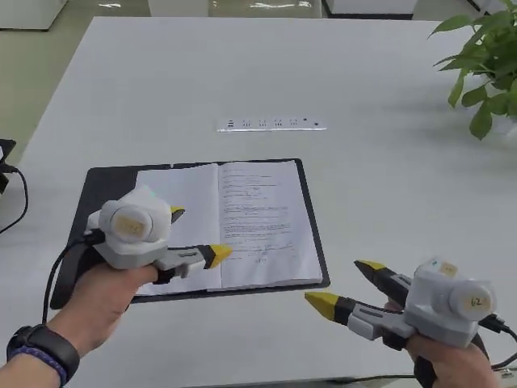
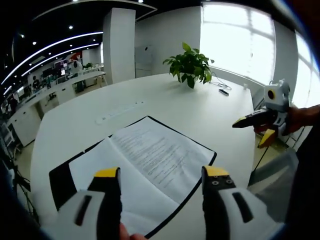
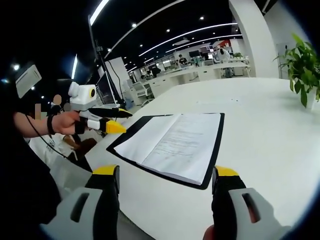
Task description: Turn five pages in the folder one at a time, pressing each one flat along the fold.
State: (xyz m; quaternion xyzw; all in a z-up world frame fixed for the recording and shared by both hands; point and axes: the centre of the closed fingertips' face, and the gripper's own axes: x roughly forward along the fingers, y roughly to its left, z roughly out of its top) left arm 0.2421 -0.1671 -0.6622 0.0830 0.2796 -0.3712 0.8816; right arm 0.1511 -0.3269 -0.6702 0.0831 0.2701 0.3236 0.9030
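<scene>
Head view: folder (image 1: 260, 228) lies open on the worktop (image 1: 371, 113). Left tool (image 1: 198, 233) hovers over it, right tool (image 1: 343, 283) beside; both released.

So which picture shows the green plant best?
The left gripper view: the plant shows whole there, all its leaves in frame. The head view cuts it off at the top right corner, and the right gripper view catches just part of it at the right edge.
</scene>
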